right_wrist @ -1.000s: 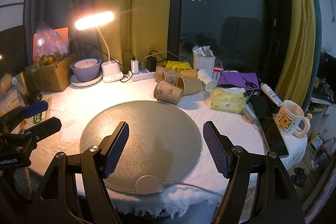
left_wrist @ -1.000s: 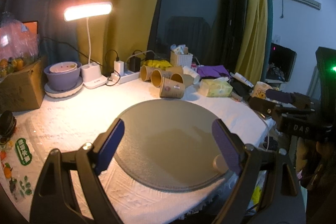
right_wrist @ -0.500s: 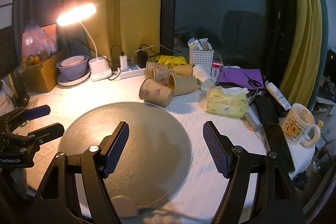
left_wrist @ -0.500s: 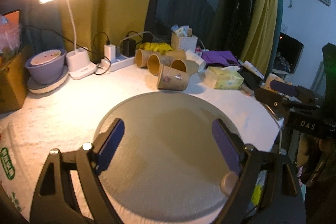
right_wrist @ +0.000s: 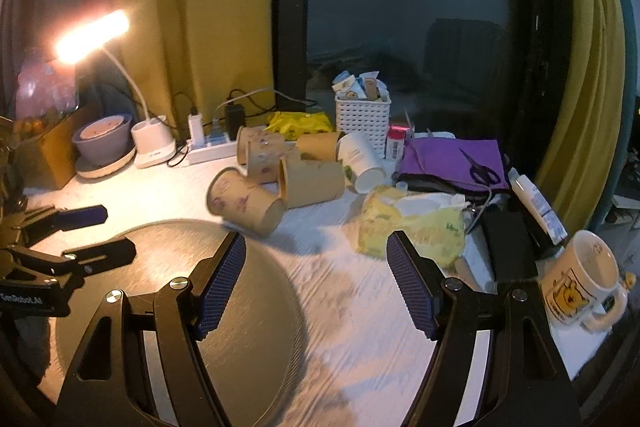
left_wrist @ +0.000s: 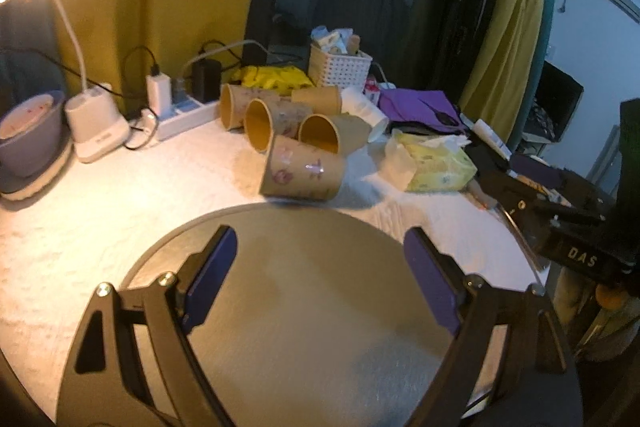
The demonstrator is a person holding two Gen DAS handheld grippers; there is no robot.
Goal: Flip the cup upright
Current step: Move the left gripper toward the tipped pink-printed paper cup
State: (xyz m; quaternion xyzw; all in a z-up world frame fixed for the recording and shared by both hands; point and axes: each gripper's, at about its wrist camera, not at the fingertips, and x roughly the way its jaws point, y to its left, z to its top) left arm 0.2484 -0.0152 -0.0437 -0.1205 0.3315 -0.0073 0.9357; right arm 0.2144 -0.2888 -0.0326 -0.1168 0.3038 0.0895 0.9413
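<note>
Several brown paper cups lie on their sides at the back of the table. The nearest patterned cup lies just beyond the round grey mat; it also shows in the right wrist view. My left gripper is open and empty over the mat, short of that cup. My right gripper is open and empty, over the mat's right edge and the white tablecloth, with the cup ahead and to the left. A white paper cup lies among the brown ones.
A yellow tissue pack lies right of the cups. A bear mug, phone and purple cloth are at the right. A white basket, power strip, desk lamp and purple bowl line the back.
Both grippers have moved forward toward the cups, which now look larger and nearer. The right gripper has also shifted right, off the mat's centre. Both stay open.
</note>
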